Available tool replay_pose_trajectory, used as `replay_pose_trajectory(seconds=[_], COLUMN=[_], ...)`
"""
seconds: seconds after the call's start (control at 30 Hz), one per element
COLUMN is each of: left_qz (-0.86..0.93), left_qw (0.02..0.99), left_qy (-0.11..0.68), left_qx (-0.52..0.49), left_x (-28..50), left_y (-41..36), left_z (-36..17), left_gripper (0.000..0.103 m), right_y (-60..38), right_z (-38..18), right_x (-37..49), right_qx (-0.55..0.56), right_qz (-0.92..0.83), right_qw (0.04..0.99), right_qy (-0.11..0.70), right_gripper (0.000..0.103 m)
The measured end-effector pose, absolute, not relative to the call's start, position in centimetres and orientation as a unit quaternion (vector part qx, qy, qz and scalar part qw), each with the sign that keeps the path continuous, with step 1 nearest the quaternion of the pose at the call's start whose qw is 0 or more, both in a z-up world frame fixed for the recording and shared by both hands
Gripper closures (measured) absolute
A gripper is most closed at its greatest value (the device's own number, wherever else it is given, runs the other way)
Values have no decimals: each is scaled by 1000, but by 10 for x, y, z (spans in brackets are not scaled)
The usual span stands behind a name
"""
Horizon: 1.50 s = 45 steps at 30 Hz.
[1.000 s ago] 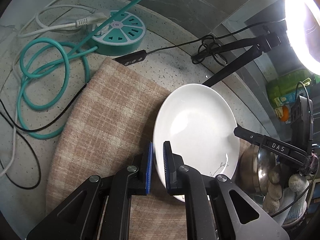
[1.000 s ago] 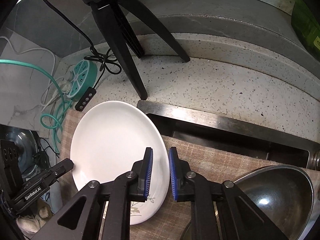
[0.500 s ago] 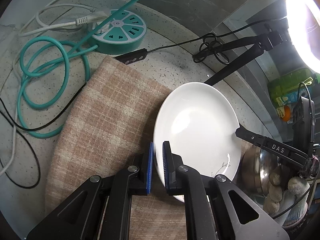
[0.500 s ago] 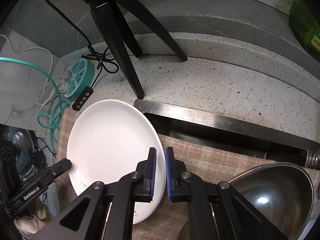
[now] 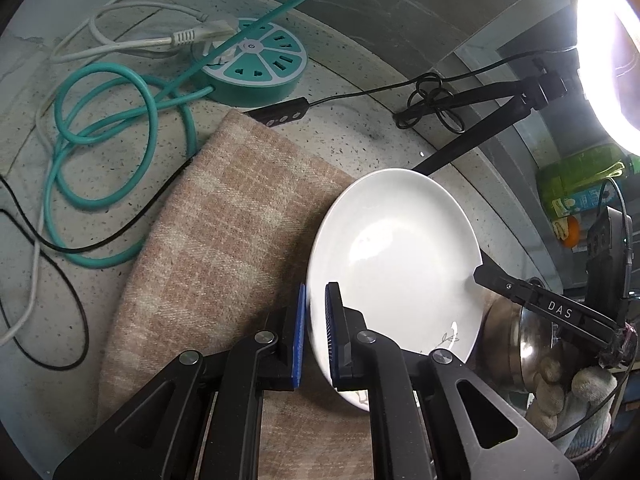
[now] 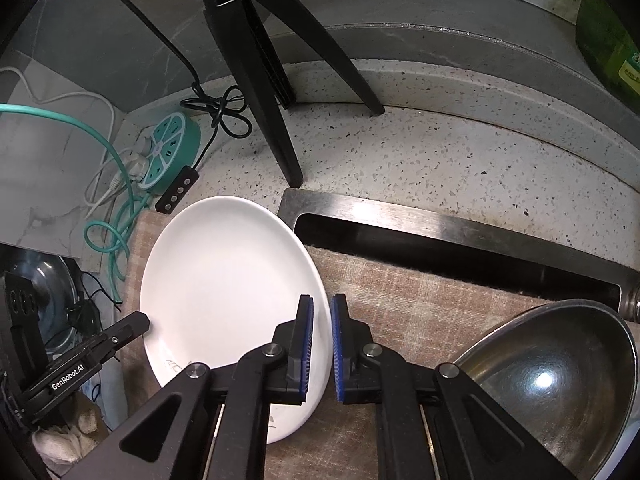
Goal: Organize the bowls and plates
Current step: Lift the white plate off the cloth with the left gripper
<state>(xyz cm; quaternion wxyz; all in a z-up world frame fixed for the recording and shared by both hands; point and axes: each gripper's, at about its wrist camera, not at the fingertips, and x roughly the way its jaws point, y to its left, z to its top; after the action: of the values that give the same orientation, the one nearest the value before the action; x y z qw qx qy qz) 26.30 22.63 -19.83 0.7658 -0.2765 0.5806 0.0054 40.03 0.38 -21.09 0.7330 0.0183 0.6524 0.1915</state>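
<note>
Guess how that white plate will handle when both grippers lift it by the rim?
The white plate looks glazed and glossy, so the rim is probably slippery. It seems rigid ceramic: unlikely to flex, likely to chip if dropped. The left gripper and right gripper each pinch only a thin edge on opposite sides, so it may pivot.

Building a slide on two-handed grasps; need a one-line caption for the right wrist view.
Right gripper and left gripper pinch opposite rims of a white plate over a checked cloth, beside a steel bowl.
</note>
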Motion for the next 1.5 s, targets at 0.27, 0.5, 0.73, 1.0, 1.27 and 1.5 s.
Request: replay_pose_trajectory(seconds=[0.27,0.5,0.73,1.0,1.27,1.5], left_qz=[12,12,12,3,-4,-13], left_qw=[763,762,767,772,772,774], left_qy=[581,580,574,573,574,573], left_qx=[-282,-288,-287,-275,-273,-268], left_x=[254,245,235,228,220,213], left_y=[238,245,250,247,243,240], left_z=[-196,-194,-187,-181,-178,-175], left_gripper=[95,95,95,95,95,95], right_y=[17,21,22,13,2,-4], right_z=[-212,-213,-212,-212,-203,-197], right_x=[391,382,368,352,338,327], right_qx=[12,24,36,52,66,73], right_qz=[199,202,204,200,200,198], right_qw=[727,722,719,716,720,724], right_qy=[658,661,663,667,662,657], right_gripper=[94,94,94,94,94,94])
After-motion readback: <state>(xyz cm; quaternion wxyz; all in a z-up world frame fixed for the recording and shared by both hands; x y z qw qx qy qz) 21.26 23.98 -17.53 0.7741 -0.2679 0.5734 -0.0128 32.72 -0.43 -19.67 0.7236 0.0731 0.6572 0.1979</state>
